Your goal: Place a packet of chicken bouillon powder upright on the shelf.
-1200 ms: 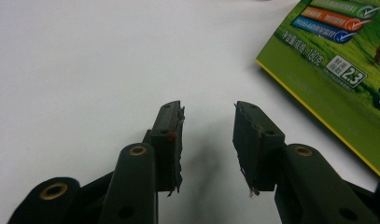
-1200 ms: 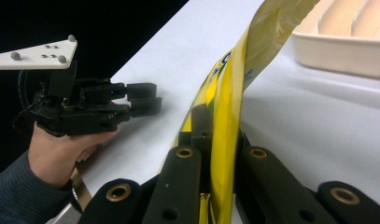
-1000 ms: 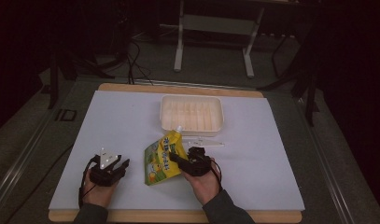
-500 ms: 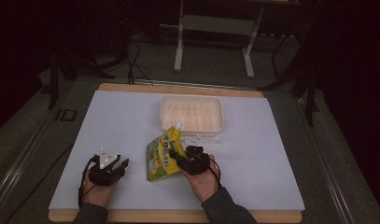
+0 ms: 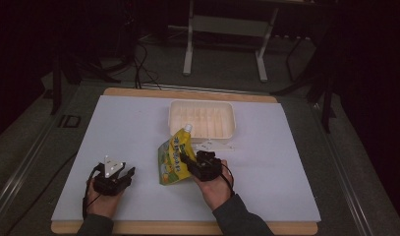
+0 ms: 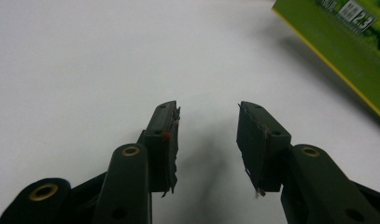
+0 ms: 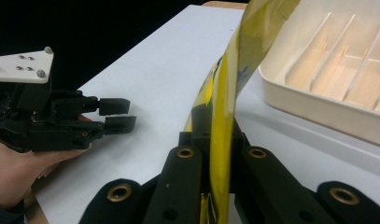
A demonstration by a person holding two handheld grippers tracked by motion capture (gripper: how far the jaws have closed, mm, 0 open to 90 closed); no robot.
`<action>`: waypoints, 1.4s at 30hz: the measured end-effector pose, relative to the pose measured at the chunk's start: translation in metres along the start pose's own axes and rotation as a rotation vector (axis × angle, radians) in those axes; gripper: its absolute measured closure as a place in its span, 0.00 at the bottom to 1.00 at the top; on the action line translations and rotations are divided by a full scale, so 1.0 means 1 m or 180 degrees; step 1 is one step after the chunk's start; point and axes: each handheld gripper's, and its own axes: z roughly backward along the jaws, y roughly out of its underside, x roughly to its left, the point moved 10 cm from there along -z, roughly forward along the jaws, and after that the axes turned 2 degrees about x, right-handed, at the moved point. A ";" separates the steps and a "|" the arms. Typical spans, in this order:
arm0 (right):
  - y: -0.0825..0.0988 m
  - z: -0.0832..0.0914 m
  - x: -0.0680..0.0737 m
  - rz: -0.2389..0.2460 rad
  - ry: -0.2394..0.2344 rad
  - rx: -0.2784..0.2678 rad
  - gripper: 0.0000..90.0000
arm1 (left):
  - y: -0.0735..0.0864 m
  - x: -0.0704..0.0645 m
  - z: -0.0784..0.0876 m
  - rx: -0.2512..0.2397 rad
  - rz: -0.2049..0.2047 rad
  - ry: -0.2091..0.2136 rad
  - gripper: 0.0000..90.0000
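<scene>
Item: yellow-green flexible spouted drink pouch with a white cap, held tilted above the white table sheet, near the person's edge, just in front of the cream plastic divided tray.
Right gripper: jaws pressed onto the pouch's lower side edge; the right gripper view shows the thin yellow film clamped edge-on between them.
Left gripper: jaws spread, having just been opening, nothing between them; it rests apart from the pouch on its left.
Handling, judged: soft and light, the film likely slick; the body would buckle under a mid-panel pinch. The flat sealed edge or the stiff spout neck gives the surest hold.
High view: shows the whole layout, the pouch's cap pointing toward the tray, and both hands.
Left gripper view: shows the gap between the pads and a pouch corner overhead at upper right.
Right gripper view: shows the tray's inner dividers and the left gripper side-on.
</scene>
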 end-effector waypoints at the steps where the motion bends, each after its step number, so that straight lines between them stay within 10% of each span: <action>1: -0.001 0.000 0.000 0.0005 0.0004 -0.0007 1.00 | 0.000 0.000 0.000 0.0002 0.0002 -0.0005 0.64; 42: -0.010 0.007 -0.007 0.0149 0.0288 -0.0122 1.00 | 0.002 0.004 -0.003 0.0024 0.0021 -0.0063 0.63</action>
